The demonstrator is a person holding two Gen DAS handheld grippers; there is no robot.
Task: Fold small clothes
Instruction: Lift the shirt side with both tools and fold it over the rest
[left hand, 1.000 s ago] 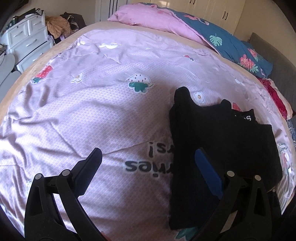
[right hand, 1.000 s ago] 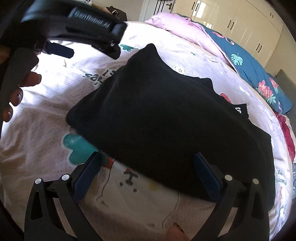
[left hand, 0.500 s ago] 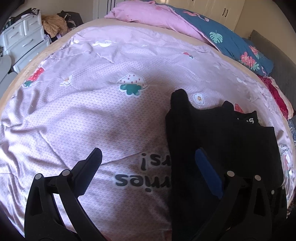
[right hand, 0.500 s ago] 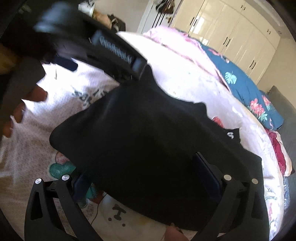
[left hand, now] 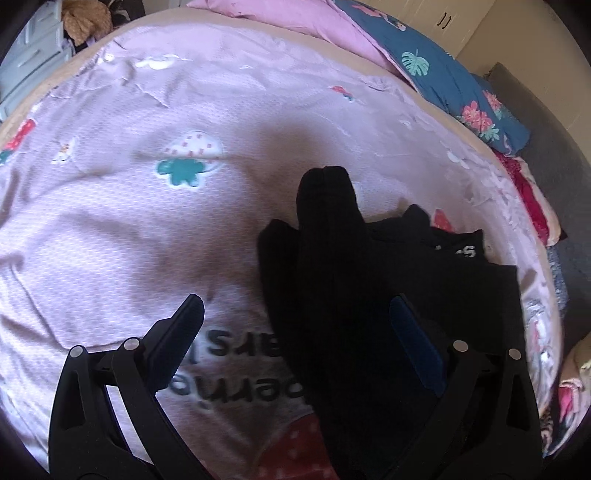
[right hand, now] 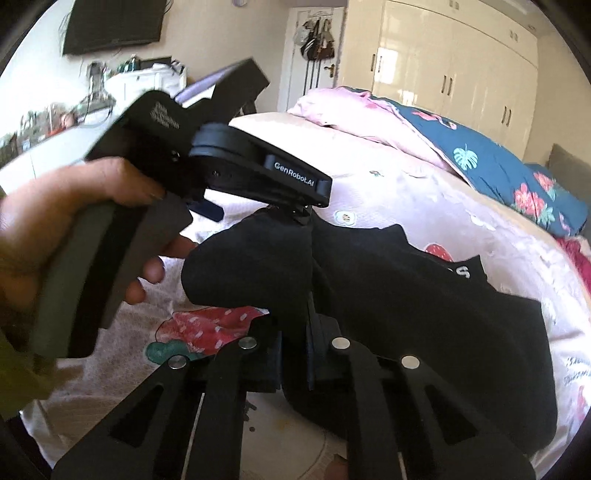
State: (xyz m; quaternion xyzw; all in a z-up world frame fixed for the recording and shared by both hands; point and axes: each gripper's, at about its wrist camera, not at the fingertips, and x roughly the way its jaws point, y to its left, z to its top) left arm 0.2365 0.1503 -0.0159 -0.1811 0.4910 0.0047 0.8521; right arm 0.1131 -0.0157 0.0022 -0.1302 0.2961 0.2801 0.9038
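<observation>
A black garment (left hand: 369,295) lies on a bed covered by a pink printed sheet (left hand: 129,221), part of it lifted in a fold above the rest.

The left wrist view shows the left gripper (left hand: 295,325) with its fingers (left hand: 184,325) spread wide; one sits over the sheet's printed lettering, the other over the dark cloth. A narrow, rounded end of the garment juts up toward a white-and-teal strawberry print (left hand: 188,158), and white lettering (left hand: 461,253) marks the fabric's far edge. Whether these fingers touch the cloth cannot be told from this angle.

The right wrist view supplies what that one lacks: the right gripper (right hand: 293,354) has its fingers (right hand: 271,365) drawn close together on a pinch of the black fabric, which bunches up between them. The same view catches the left gripper (right hand: 258,177) from outside, held in the person's left hand (right hand: 74,206), hovering just over the raised fold.

Only this view takes in the room: a wall-mounted television (right hand: 114,26), cream wardrobe doors (right hand: 461,66) and bags hanging by a door (right hand: 317,40). A pink duvet (right hand: 362,114) and a blue floral one (right hand: 498,162) are heaped at the bed's far side.
</observation>
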